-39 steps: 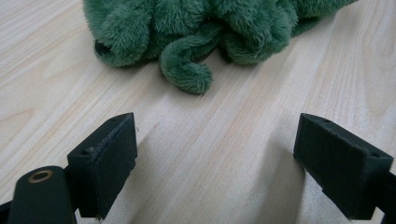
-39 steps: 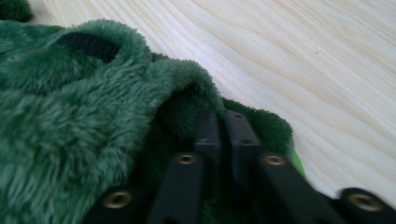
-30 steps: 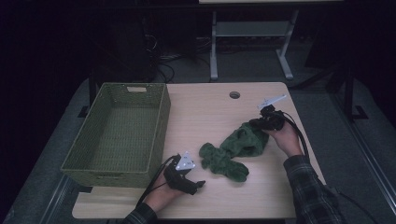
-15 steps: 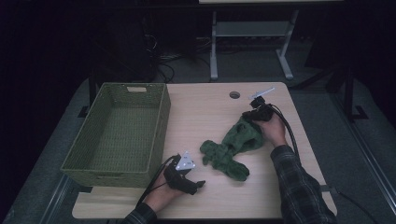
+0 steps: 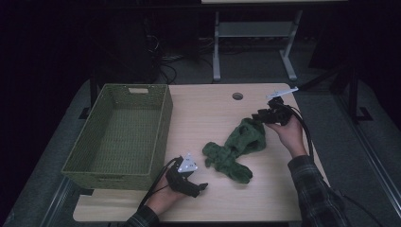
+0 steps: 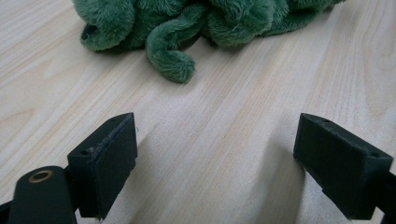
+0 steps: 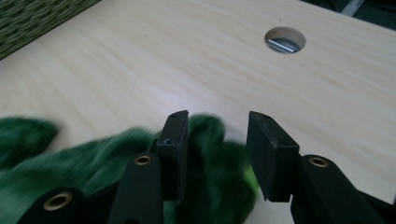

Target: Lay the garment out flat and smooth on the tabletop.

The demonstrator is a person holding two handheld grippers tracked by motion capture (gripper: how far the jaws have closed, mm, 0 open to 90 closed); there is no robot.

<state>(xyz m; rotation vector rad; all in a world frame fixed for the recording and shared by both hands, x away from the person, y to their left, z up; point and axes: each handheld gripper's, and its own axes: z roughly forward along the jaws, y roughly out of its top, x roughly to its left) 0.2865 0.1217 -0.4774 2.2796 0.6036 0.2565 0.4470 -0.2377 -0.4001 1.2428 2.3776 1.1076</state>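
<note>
Loosely crumpled, fuzzy green cloth (image 5: 236, 147) on woodgrain table (image 5: 208, 113).

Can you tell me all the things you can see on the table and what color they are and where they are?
Fuzzy green plush cloth: one, green, lying crumpled on the right half of the table.
Woven rectangular basket: one, olive green, on the left side of the table, nothing inside it.
Light wooden table: one, pale wood, with a round cable hole near its far edge.
Metal frame stand: one, grey, on the floor beyond the table.
Left gripper: one, black, at the near edge beside the basket, jaws wide apart over bare wood.
Right gripper: one, black, at the cloth's far end, jaws apart with cloth between them.
Hands: two, each holding a gripper; the right sleeve is plaid.
</note>
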